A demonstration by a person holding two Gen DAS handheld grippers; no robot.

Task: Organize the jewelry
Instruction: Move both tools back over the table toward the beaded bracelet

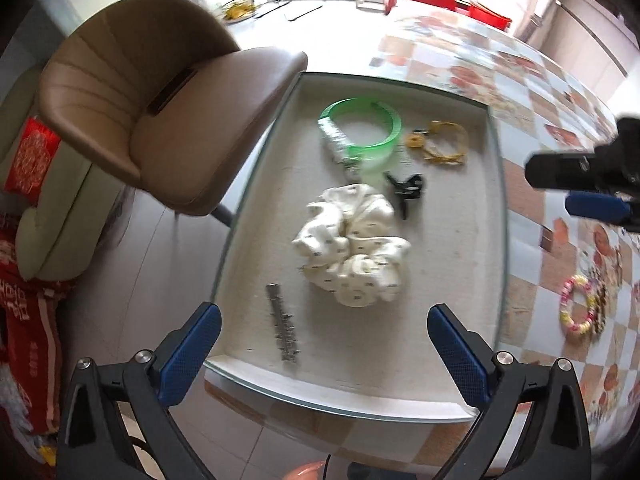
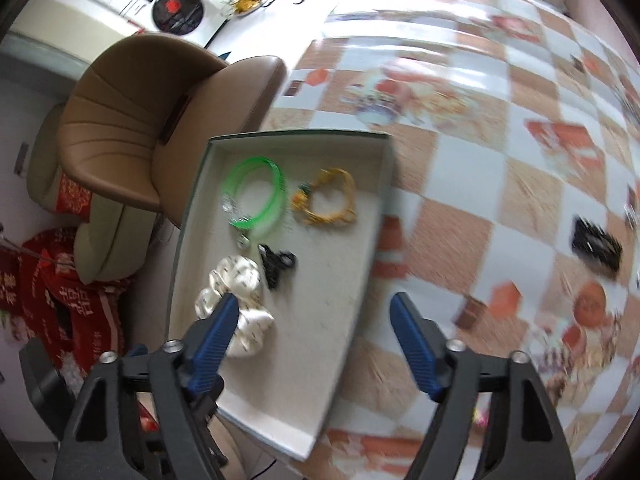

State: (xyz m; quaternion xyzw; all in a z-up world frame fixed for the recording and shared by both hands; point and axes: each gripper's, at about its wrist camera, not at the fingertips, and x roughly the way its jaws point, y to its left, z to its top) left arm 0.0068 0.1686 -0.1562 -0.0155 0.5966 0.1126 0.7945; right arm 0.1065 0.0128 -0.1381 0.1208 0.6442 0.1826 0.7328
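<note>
A shallow beige tray [image 1: 452, 264] [image 2: 320, 320] lies at the table's left edge. In it are a green bangle [image 1: 360, 128] [image 2: 256, 196], a yellow bracelet [image 1: 440, 142] [image 2: 326, 200], a black hair claw [image 1: 406, 190] [image 2: 276, 266], a cream scrunchie [image 1: 354, 248] [image 2: 236, 308] and a silver chain [image 1: 283, 322]. My left gripper [image 1: 324, 340] is open and empty over the tray's near end. My right gripper [image 2: 314, 340] is open and empty above the tray's right part; it also shows in the left wrist view [image 1: 588, 192].
A pink and yellow bead bracelet [image 1: 578, 312] lies on the checked tablecloth [image 2: 500, 168] right of the tray. A black hair clip [image 2: 596, 246] lies further right. A brown chair [image 1: 160, 112] [image 2: 160, 128] stands close to the tray's left side.
</note>
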